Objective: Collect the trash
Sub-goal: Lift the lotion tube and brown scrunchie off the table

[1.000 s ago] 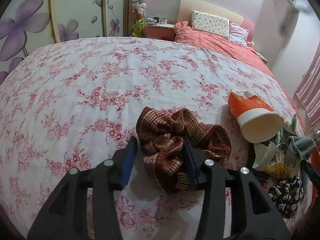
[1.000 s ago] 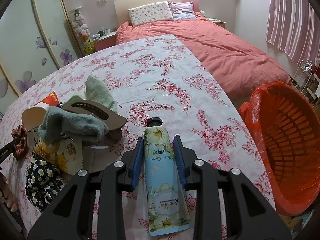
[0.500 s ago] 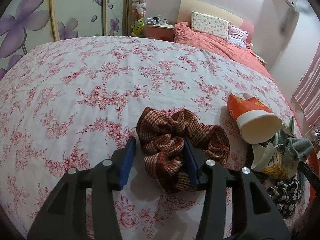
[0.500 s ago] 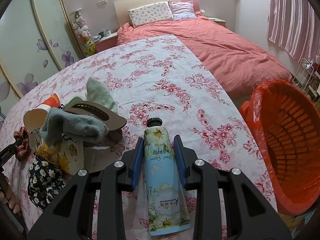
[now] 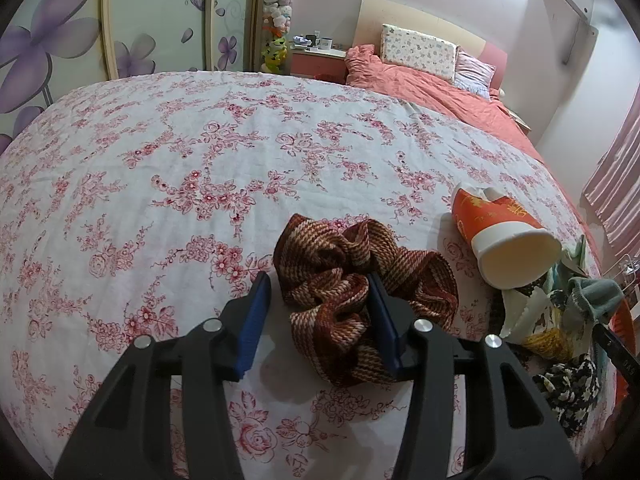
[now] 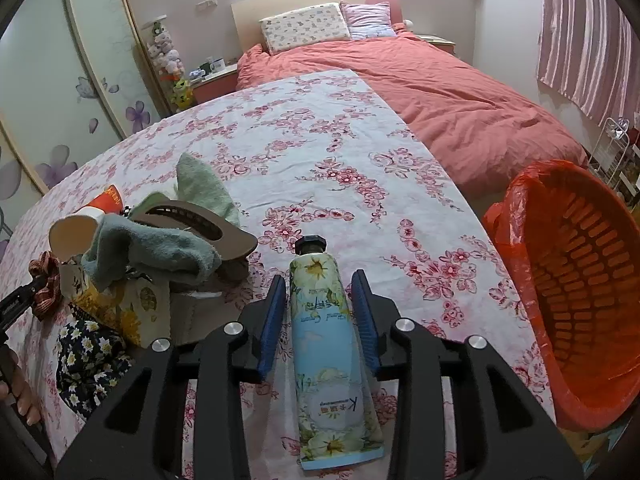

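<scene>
The hand-cream tube (image 6: 326,344) is straddled by spread right gripper (image 6: 318,320) fingers; slippage is risked if closed off-centre. The scrunchie (image 5: 360,292) is likewise bracketed, ungripped, by the left gripper (image 5: 318,322).

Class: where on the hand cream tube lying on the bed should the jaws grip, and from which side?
Grip the hand cream tube mid-body across its width, coming from its flat crimped end: it lies flat, cap pointing away, and the right gripper already straddles it.

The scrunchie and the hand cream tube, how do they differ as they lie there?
The scrunchie is brown striped fabric, bunched and ruffled; the hand cream tube is smooth, pale blue, floral and straight. The scrunchie spreads past its tool's fingers; the tube lies lengthwise between its tool's. Both rest on the floral cloth.
</scene>
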`<state>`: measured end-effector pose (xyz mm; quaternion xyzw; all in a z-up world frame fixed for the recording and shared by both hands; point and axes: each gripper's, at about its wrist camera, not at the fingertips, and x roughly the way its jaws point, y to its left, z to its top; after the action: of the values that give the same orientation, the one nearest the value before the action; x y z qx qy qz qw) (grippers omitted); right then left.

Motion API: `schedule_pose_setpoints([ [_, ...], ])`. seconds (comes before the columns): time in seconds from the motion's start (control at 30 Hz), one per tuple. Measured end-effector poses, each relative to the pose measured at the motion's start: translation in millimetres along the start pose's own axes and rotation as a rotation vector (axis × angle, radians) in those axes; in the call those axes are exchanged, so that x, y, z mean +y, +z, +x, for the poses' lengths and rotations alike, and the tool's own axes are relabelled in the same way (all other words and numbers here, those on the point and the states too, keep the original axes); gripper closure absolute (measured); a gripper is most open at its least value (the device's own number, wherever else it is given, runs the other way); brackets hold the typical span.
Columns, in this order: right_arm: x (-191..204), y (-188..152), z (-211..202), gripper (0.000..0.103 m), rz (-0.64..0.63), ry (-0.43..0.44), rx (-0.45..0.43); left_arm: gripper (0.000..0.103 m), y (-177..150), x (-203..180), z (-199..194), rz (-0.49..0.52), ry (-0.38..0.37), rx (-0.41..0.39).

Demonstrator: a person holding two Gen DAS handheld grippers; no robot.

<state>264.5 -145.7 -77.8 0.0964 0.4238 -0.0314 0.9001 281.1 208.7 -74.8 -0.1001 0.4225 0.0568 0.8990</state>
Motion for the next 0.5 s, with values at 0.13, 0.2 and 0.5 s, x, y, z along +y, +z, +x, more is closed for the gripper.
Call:
schedule_pose_setpoints([
  [0.13, 1.4, -0.8, -0.5, 0.064, -0.008, 0.003, 0.001, 0.053, 0.2, -0.3, 0.1, 0.000, -0.001, 0.000],
  [0.2, 1.7, -0.7, -0.5, 0.064, -0.007, 0.004, 0.001, 0.053, 0.2, -0.4, 0.2, 0.000, -0.001, 0.000],
  [0.5, 2.9, -0.7, -1.5, 0.075, -0.012, -0.038, -0.001, 0.071, 0.0, -8.7, 0.9, 0.033, 0.003, 0.000],
])
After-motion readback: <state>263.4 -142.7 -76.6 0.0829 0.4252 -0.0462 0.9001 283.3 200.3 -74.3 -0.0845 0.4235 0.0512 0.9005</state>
